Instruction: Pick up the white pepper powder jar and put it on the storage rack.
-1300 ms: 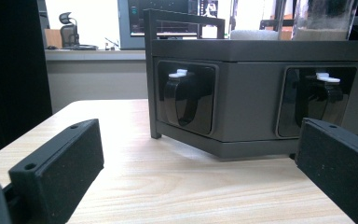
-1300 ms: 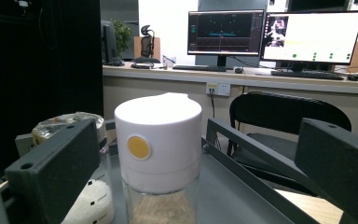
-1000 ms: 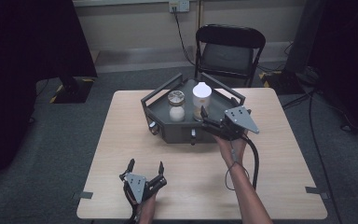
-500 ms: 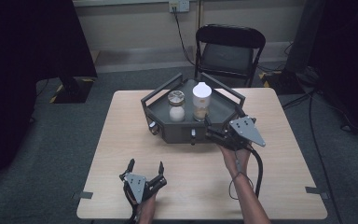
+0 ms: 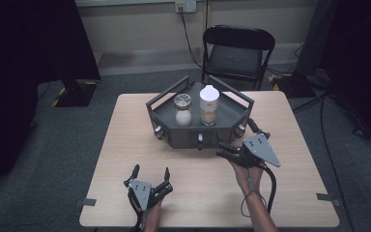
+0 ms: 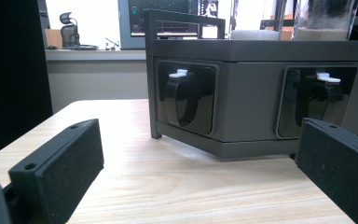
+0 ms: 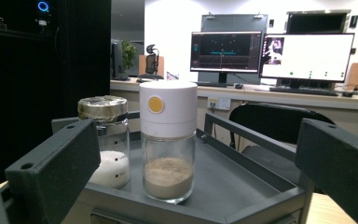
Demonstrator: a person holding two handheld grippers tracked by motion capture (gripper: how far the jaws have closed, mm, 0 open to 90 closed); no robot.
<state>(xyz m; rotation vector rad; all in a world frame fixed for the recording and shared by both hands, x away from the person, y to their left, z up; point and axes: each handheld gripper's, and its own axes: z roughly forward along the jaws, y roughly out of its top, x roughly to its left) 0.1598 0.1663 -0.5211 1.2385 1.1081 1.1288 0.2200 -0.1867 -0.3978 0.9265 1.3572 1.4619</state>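
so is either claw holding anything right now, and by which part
Nothing is held. The left claw is open above the bare table, and the right claw is open just in front of the tray, short of the jars.

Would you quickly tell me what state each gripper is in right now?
Left gripper: open, holding nothing, low over the table.
Right gripper: open, holding nothing, facing the white-capped jar.

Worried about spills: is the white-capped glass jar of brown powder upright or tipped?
Upright. The white-capped glass jar of brown powder stands on its base in the dark grey tray, cap on top, powder level.
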